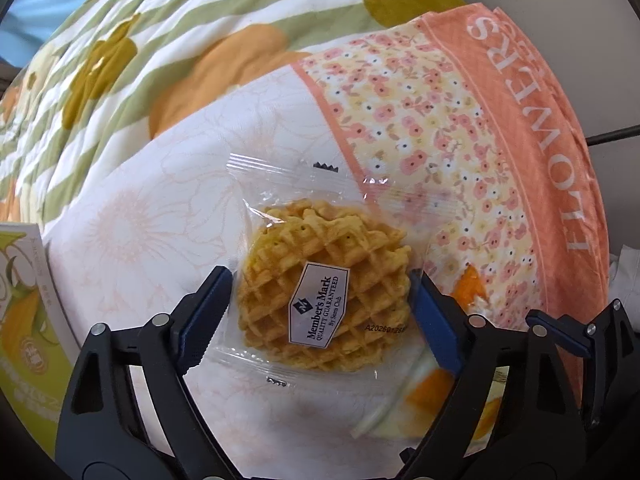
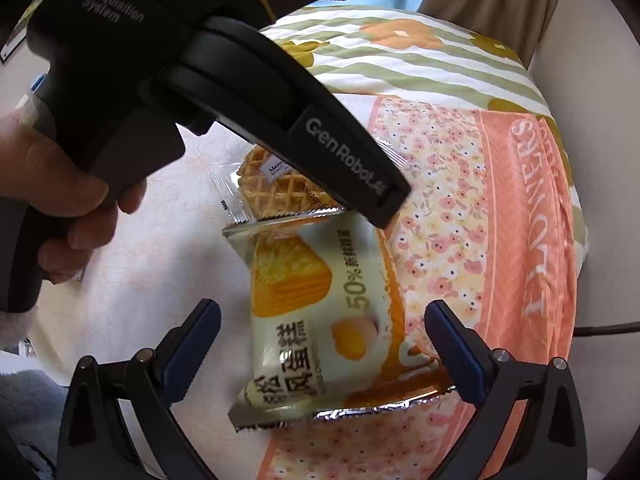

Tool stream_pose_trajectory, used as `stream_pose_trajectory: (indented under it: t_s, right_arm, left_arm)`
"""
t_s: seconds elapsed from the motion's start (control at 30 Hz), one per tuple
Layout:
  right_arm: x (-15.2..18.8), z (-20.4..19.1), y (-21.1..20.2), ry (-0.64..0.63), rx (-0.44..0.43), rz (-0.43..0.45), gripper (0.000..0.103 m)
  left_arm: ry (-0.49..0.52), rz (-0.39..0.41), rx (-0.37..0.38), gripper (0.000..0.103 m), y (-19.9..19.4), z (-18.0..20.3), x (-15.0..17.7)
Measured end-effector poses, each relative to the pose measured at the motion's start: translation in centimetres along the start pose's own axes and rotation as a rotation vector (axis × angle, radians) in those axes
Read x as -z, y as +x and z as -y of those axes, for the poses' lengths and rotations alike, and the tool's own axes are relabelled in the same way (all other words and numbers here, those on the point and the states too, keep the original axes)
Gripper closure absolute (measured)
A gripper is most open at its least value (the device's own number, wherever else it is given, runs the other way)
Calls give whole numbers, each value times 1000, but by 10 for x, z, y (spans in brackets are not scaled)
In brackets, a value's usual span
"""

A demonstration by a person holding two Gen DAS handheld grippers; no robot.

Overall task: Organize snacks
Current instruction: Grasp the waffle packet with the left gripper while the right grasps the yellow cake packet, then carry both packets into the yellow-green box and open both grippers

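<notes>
A round waffle in a clear wrapper with a white label lies flat on the white floral cloth. My left gripper points straight down over it, jaws apart, one blue pad close beside each edge of the waffle; the wrapper is not crumpled. A cream and orange cake packet lies next to the waffle, their ends overlapping. My right gripper stands open around the cake packet, its pads apart from the packet's sides. In the right wrist view, the left gripper's black body and the hand holding it cover part of the waffle.
A green and yellow box stands at the cloth's left edge. A peach band reading FLOWERS borders the cloth on the right. Behind lies a green-striped flowered quilt. A black cable runs along the right.
</notes>
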State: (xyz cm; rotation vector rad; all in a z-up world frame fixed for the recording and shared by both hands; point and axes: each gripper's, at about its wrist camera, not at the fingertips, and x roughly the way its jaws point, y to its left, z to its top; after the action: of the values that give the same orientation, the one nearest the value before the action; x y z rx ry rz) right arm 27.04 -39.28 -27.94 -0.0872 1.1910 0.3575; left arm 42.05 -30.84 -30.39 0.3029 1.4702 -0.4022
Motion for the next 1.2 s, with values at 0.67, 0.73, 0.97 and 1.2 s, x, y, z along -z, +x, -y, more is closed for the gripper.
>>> stream_pose_trajectory:
  t_s: [0.67,0.73,0.97,1.2]
  right_arm:
    - [21,-13,17,-101,30,-50,31]
    - [22,-8,20,-97,28,-61,41]
    - [25,2,6,-45,30,-53,42]
    - [14,7,-25,-19,41,1,42]
  left_arm:
    - [-118,41,42,29,-13,-29,21]
    - [-121,46,39,29,-16,-30,24]
    - [-178,114,81,29,-46,-40,35]
    - [-213,224,98,29,-99,-57,52]
